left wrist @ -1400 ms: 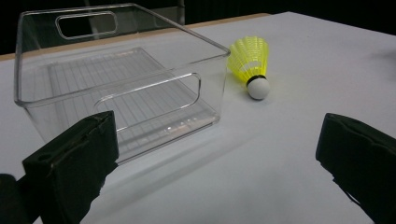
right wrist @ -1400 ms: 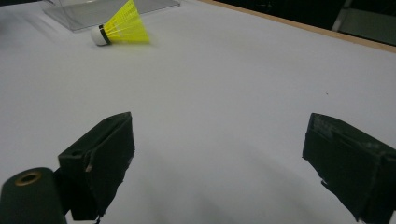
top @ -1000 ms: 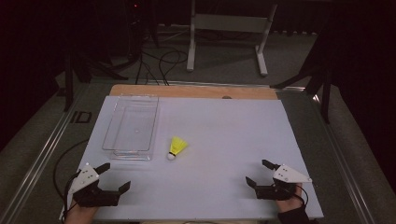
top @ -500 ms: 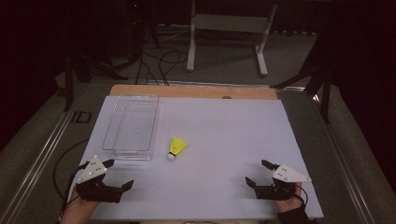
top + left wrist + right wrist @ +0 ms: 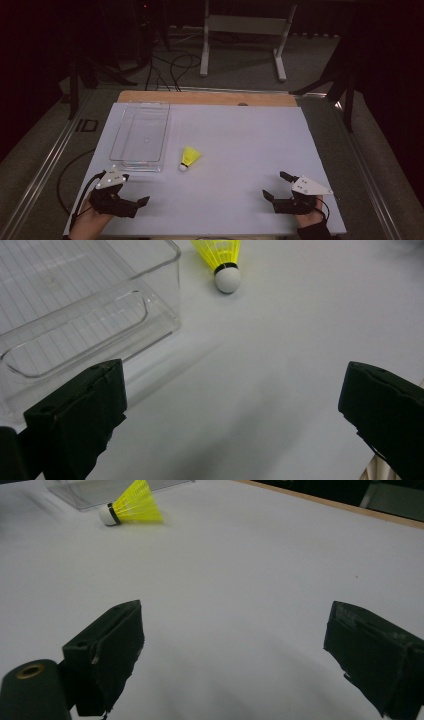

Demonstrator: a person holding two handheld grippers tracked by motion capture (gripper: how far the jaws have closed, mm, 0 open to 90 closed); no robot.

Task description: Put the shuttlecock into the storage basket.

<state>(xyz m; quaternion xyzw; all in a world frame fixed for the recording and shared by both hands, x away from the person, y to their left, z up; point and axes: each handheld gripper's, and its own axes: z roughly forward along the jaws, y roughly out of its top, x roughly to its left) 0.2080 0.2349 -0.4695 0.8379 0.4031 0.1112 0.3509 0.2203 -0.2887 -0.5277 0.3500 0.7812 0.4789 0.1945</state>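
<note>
A yellow shuttlecock (image 5: 189, 157) with a white cork lies on its side on the white table, just right of a clear plastic tray (image 5: 135, 165). My left gripper (image 5: 134, 189) rests at the front left, below the tray's near end, open and empty. In the left gripper view the shuttlecock (image 5: 225, 260) lies ahead beyond the wide-apart jaws, with the tray (image 5: 150, 305) to the left. My right gripper (image 5: 276, 185) sits at the front right, open with nothing in it. The right gripper view has the shuttlecock (image 5: 131, 506) far off at the upper left.
The white sheet (image 5: 235, 135) covers most of the table, with a wooden strip (image 5: 210, 97) along the far edge. A metal stand (image 5: 240, 30) and cables lie on the floor behind. A tray corner (image 5: 90, 492) peeks in beside the shuttlecock.
My left gripper has crept a little forward and to the right, toward the tray's near end. The right gripper has barely moved. The shuttlecock stays put.
</note>
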